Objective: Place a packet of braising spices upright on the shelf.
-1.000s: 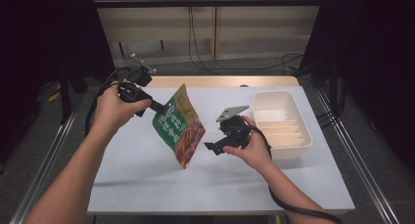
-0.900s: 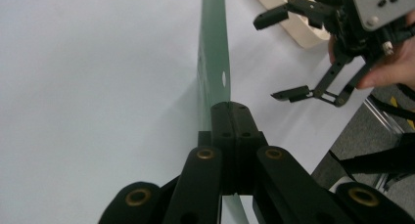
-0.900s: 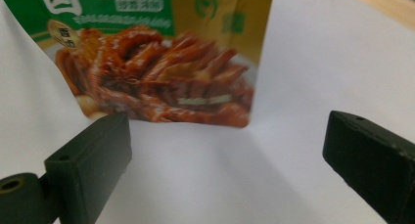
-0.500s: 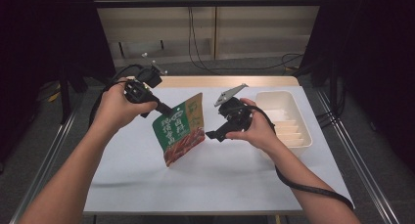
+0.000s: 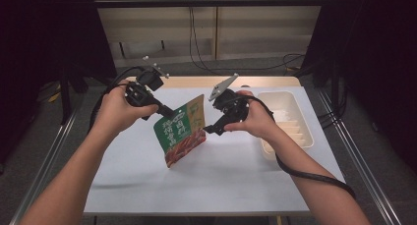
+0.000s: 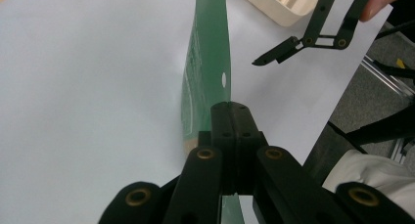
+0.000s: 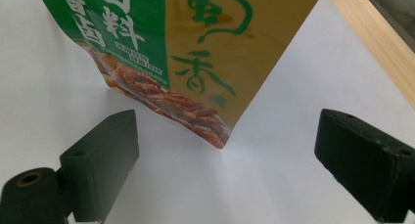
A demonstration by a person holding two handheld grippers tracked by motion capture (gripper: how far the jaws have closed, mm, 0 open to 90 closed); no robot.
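A green and tan snack pouch (image 5: 181, 132) printed with red strips hangs tilted over the white table (image 5: 236, 176). My left gripper (image 5: 168, 112) is shut on its upper left edge; in the left gripper view the jaws (image 6: 232, 110) pinch the thin green edge of the pouch (image 6: 208, 62). My right gripper (image 5: 210, 129) stands open just right of the pouch. In the right gripper view its fingers (image 7: 105, 155) are spread wide and the lower corner of the pouch (image 7: 195, 53) hangs between and beyond them, untouched. The right gripper (image 6: 268, 58) also appears from the left one.
A cream ribbed tray (image 5: 300, 118) sits at the table's right side, close behind my right hand. A wooden strip (image 5: 196, 81) runs along the table's far edge. Cables trail from both grippers off the table sides.
My right hand has risen and moved toward the back, away from the pouch's lower part. The pouch's bottom end has swung left while the left gripper keeps hold.
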